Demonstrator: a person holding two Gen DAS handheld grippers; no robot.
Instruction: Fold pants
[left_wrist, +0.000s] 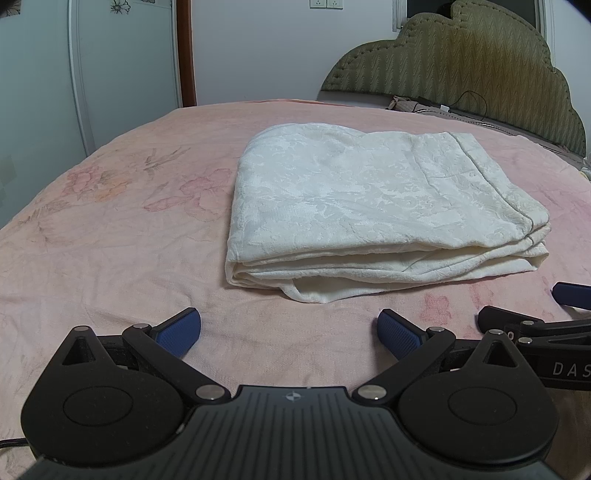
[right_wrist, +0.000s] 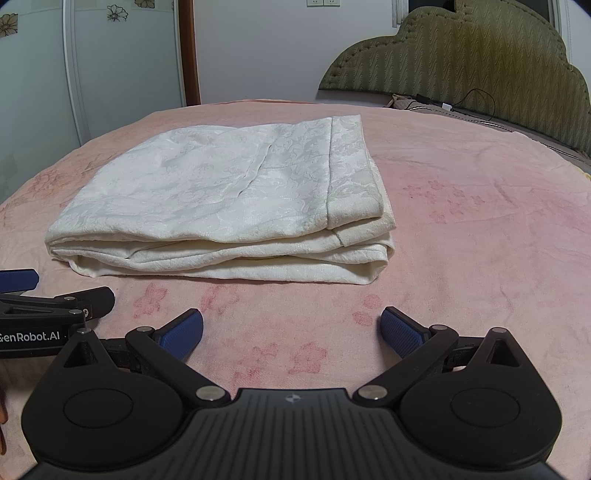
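Lying folded into a neat stack mid-bed, the pants (left_wrist: 332, 206) are sitting just beyond the left gripper (left_wrist: 289, 334) and right gripper (right_wrist: 291, 332), both hovering near, spread wide and empty, seemingly because folding looks finished.

cream damask pants (left_wrist: 354, 206) on pink floral blanket (left_wrist: 110, 236), blue-padded claws.

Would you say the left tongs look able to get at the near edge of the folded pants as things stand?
Probably yes: the left tongs stand open, facing the pants, with only bare pink bedspread between them.
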